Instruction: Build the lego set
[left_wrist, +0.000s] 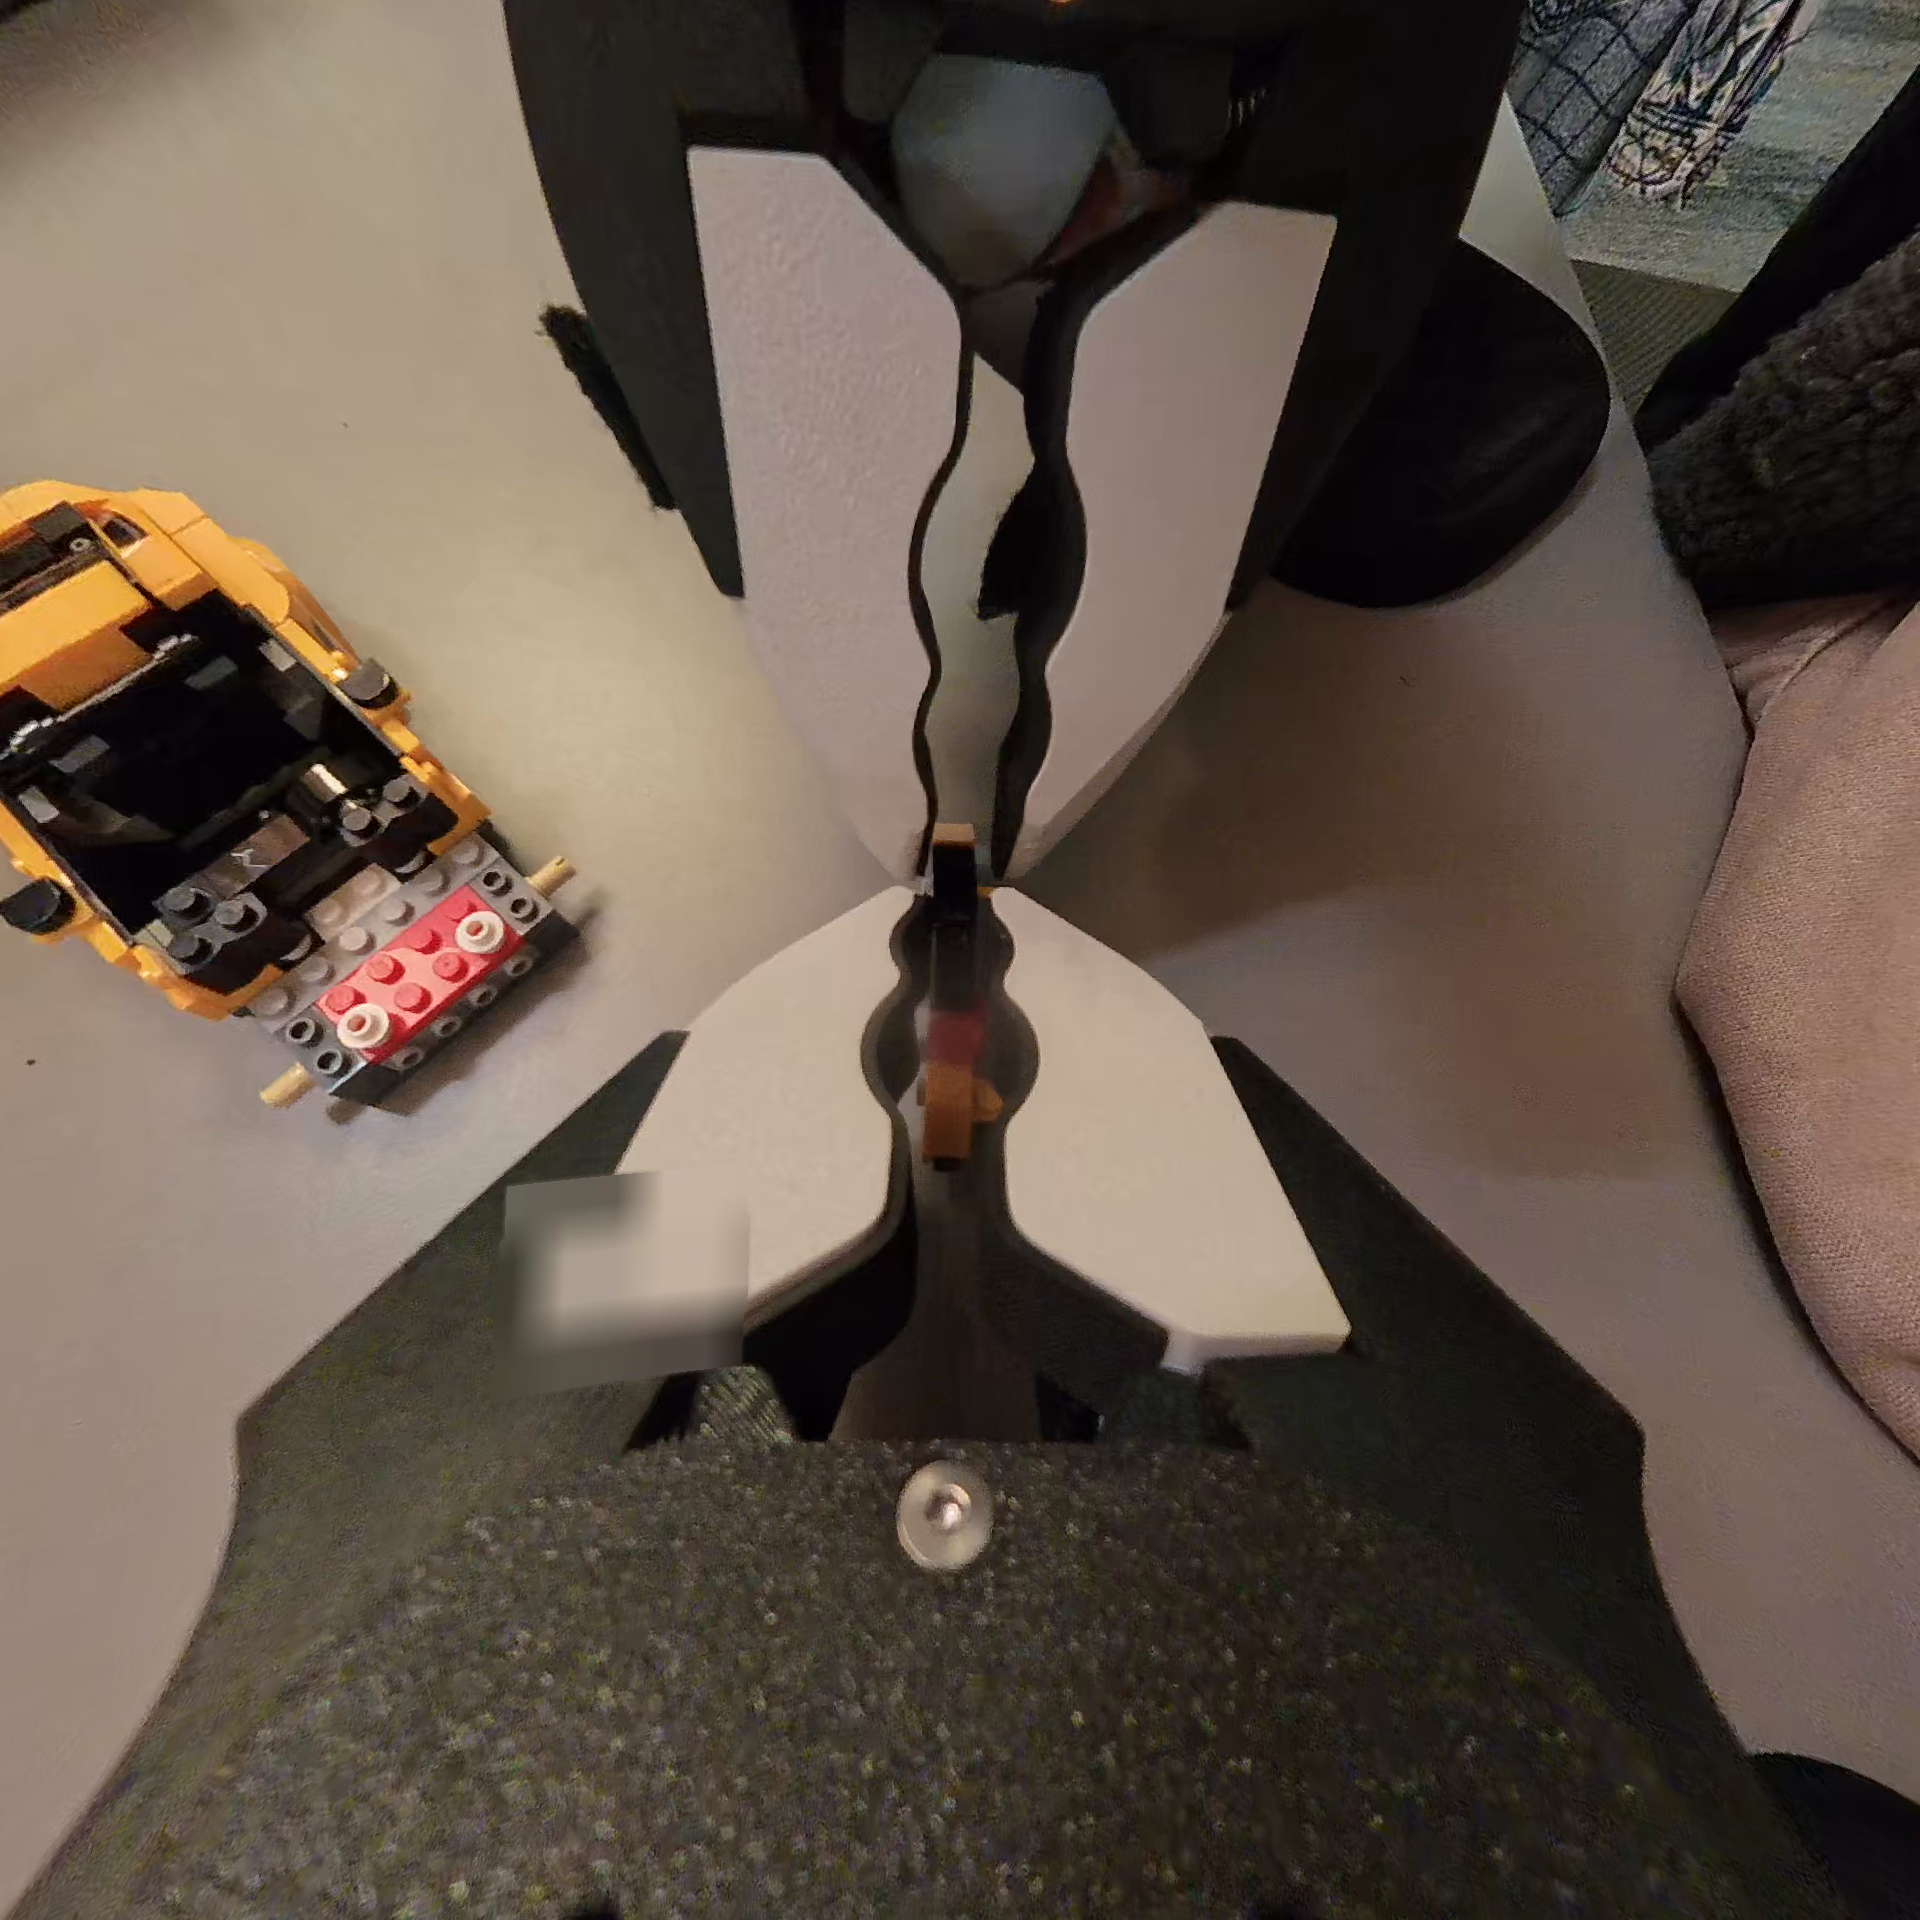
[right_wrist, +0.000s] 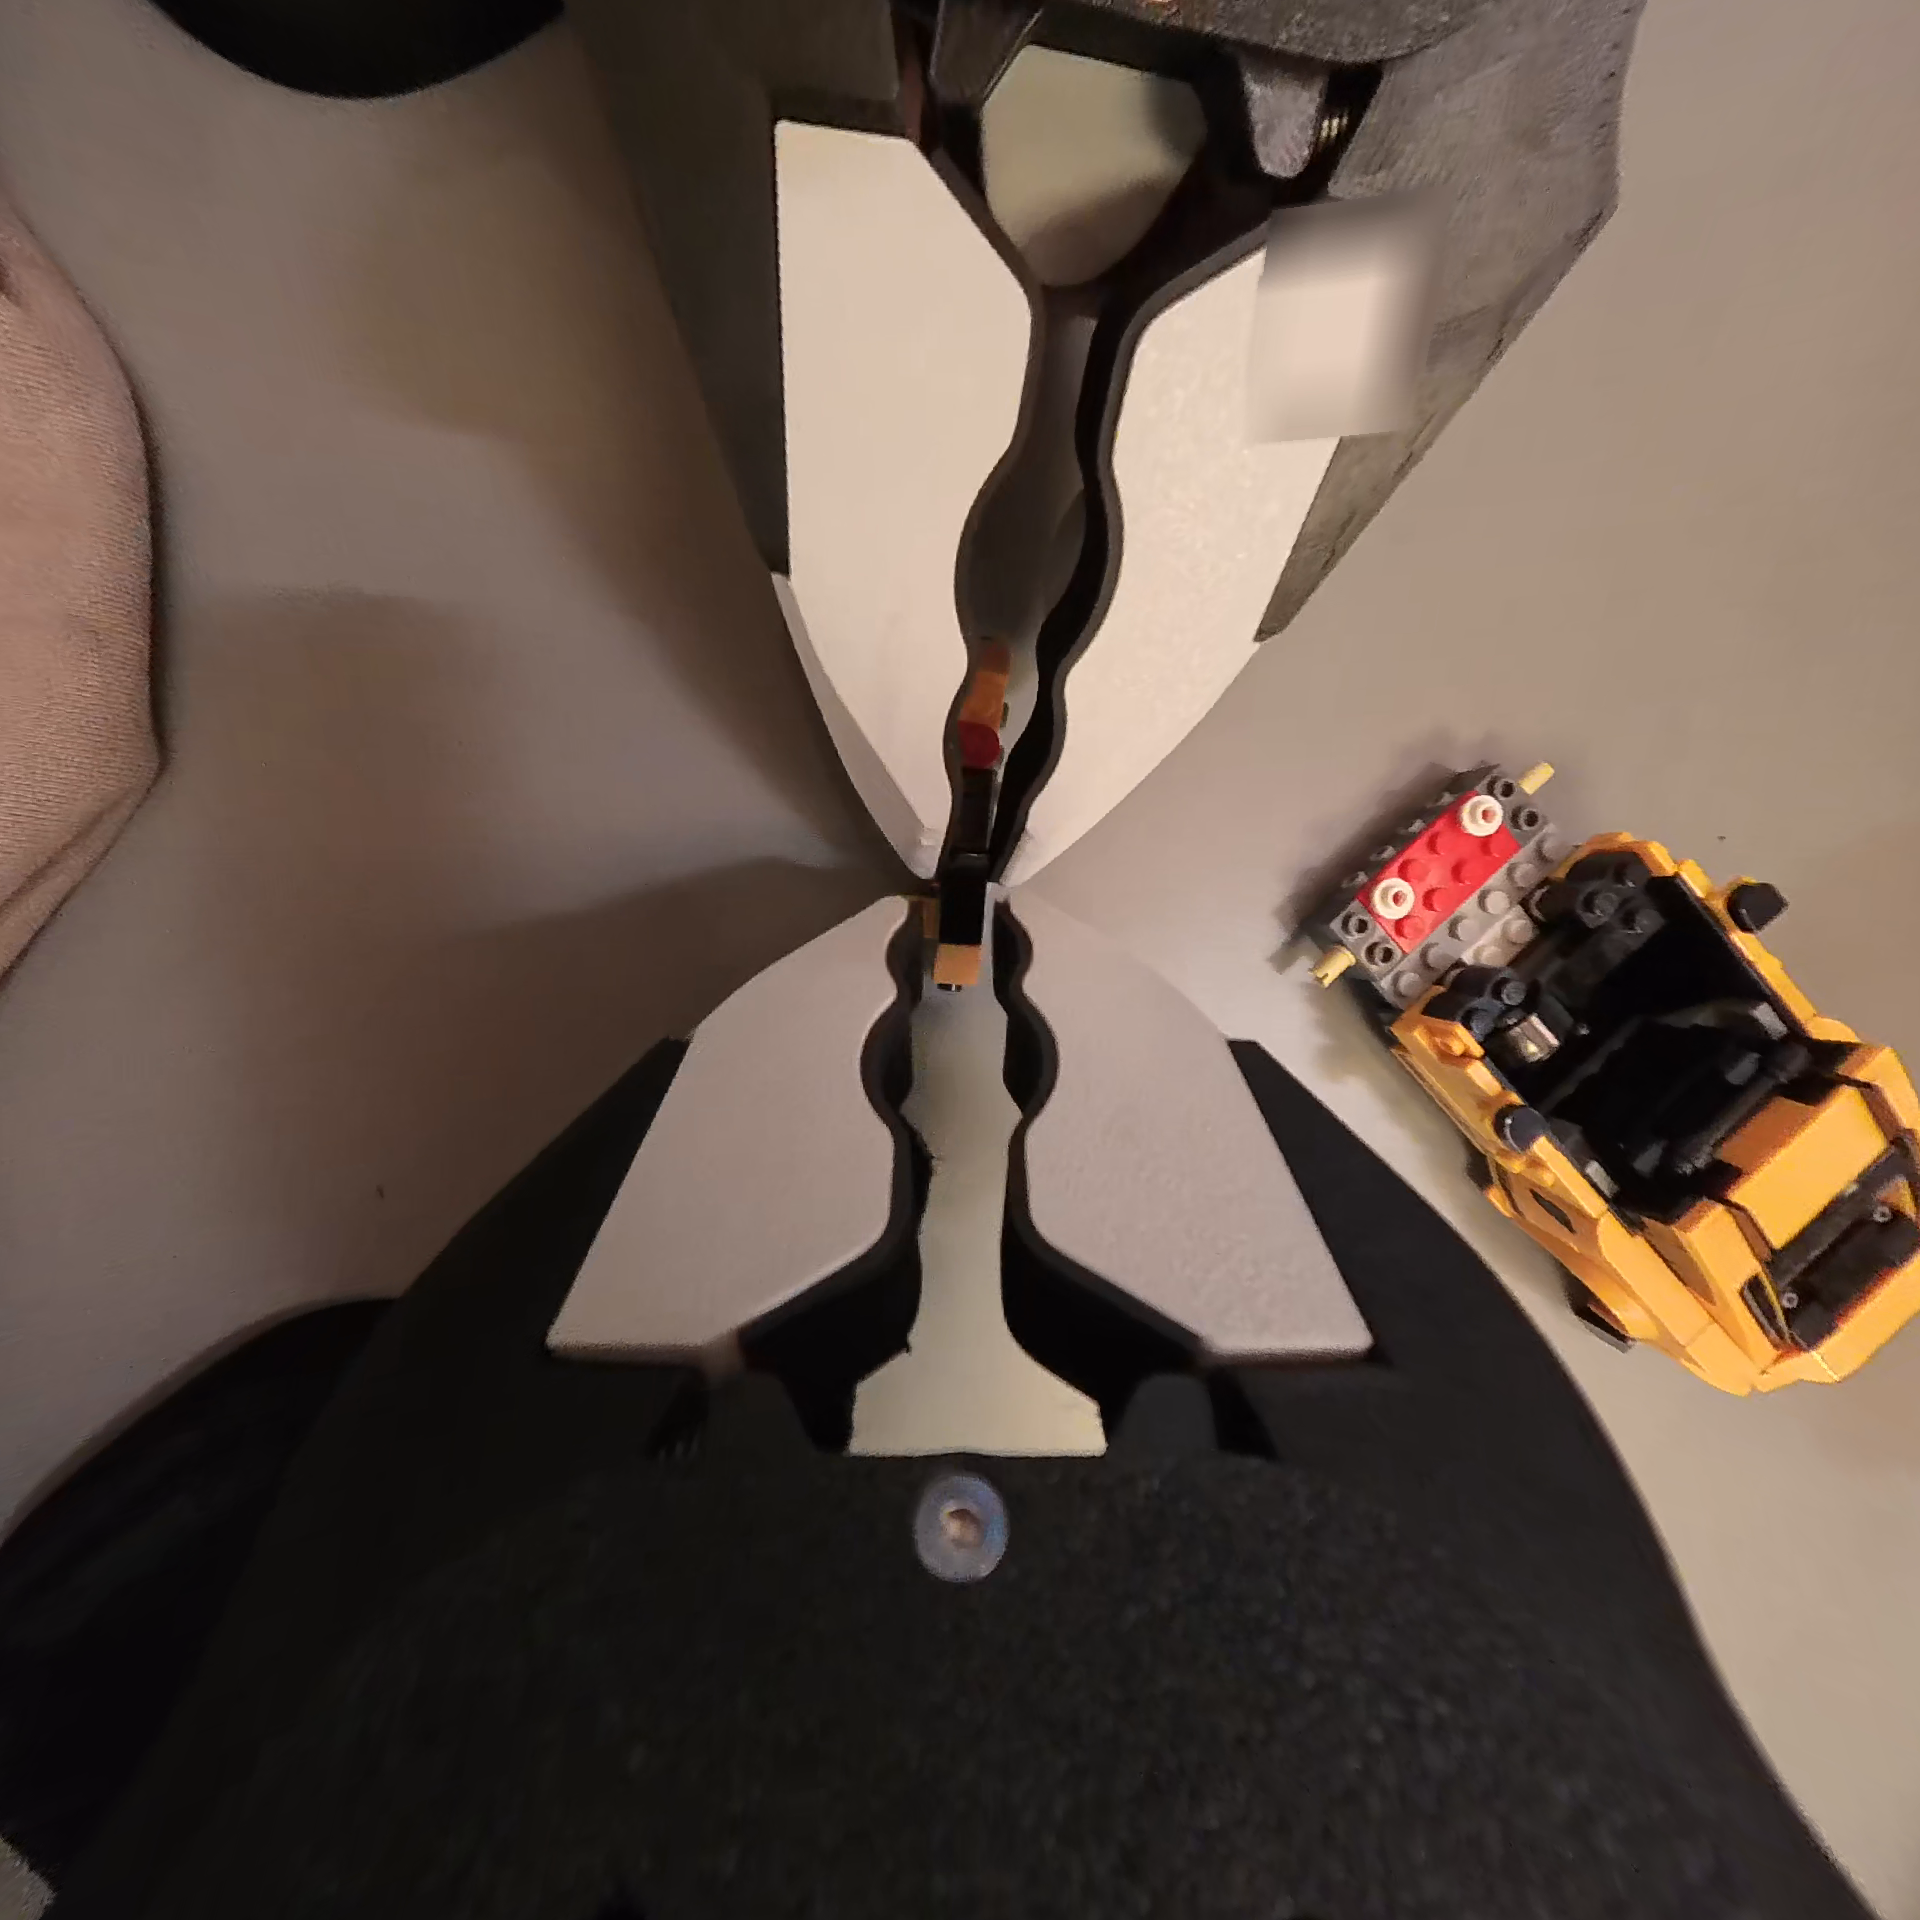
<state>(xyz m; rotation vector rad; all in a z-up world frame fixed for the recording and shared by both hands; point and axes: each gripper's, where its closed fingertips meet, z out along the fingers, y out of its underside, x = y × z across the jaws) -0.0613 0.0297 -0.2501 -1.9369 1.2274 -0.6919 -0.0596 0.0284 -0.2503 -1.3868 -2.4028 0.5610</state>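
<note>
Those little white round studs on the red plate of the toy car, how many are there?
2: one white stud at the red plate's far corner, the other at its opposite, nearer corner. The car's bodywork could hide more.

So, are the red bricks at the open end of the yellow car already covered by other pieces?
No, the red bricks on the yellow car lie bare, with their studs and two white round pieces showing.

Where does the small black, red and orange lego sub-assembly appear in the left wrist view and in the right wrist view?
Left wrist view: the sub-assembly is at the centre, clamped between the left gripper below and the right gripper above.
Right wrist view: the same sub-assembly is at the centre, running up into the left gripper from the right gripper.
Shared landmark: the yellow lego car, at left and at right respectively.
</note>
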